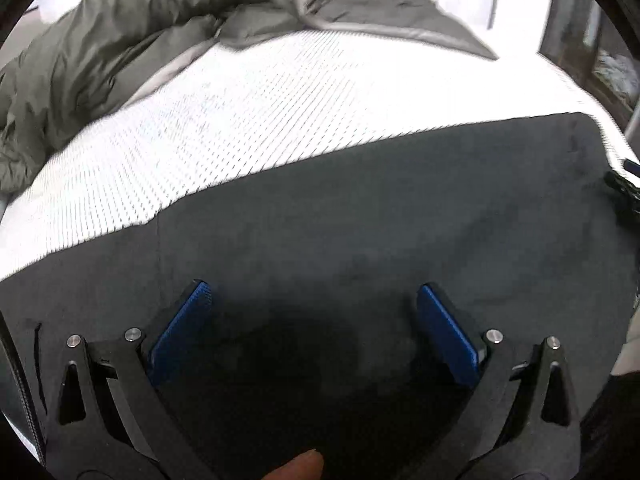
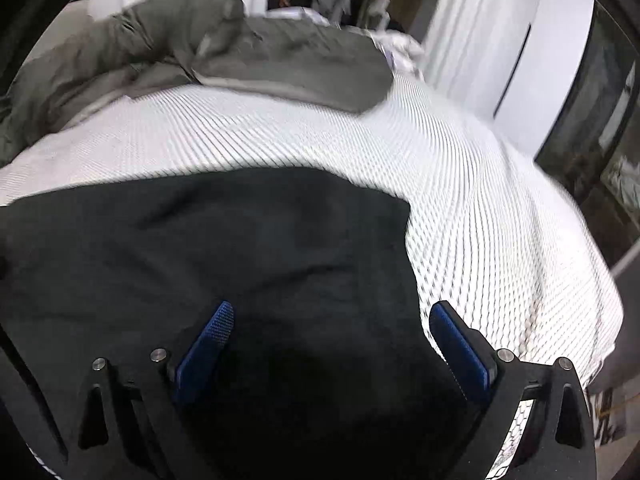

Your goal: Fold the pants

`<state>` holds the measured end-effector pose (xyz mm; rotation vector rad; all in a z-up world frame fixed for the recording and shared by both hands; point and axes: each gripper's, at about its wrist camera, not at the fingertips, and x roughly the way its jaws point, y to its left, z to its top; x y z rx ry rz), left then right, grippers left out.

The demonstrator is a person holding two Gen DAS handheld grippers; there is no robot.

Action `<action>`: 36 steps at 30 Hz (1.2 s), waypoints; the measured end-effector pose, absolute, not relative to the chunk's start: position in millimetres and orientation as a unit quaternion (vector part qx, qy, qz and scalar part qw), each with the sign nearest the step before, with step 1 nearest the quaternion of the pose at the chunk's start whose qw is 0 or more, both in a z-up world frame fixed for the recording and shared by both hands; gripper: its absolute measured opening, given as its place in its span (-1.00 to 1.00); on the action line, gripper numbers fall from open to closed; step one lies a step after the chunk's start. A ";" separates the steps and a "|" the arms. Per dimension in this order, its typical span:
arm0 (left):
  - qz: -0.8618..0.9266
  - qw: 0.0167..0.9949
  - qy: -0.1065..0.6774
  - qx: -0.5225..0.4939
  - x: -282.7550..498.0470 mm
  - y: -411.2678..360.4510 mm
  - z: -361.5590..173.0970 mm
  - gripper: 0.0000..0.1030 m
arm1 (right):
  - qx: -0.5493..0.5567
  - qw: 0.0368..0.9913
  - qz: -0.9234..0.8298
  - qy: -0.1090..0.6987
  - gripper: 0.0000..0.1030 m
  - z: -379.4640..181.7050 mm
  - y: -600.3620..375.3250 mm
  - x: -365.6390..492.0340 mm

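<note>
Where pants [image 1: 360, 200] lie, fingertip [image 1: 304, 466] left-view only.

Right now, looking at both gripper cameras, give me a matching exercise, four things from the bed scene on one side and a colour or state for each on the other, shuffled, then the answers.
Things
1. pants
2. bed sheet
3. duvet
4. left gripper

Descriptions
A. olive-grey, bunched up at the far side of the bed
B. open, blue pads apart above dark cloth
C. white with a fine dark woven pattern
D. black, spread flat on the near part of the bed

Pairs: 1-D, 2-C, 3-A, 4-B
</note>
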<state>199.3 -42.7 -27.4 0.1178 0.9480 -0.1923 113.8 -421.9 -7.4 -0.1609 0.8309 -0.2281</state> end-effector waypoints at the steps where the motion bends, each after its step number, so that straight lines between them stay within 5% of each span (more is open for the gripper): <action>1: -0.102 0.885 0.450 0.060 197.7 -46.2 -23.5 0.99 | -0.075 0.912 -0.088 0.394 0.94 -0.3 -411.1 113.1; 11: -0.124 0.868 0.457 0.149 243.3 -119.9 -36.5 1.00 | -0.152 0.881 0.031 0.447 0.93 -31.6 -290.7 164.0; 20: -0.114 0.863 0.489 0.050 255.2 -70.1 -52.5 1.00 | -0.089 0.877 -0.140 0.450 0.94 -39.9 -409.8 161.2; 30: -0.116 0.884 0.446 0.084 244.6 -88.3 -25.5 0.99 | -0.086 0.922 -0.057 0.374 0.94 9.3 -365.5 121.0; 36: -0.111 0.872 0.469 0.087 277.8 -108.3 -37.9 0.99 | -0.103 0.894 0.037 0.434 0.94 -24.0 -306.1 164.2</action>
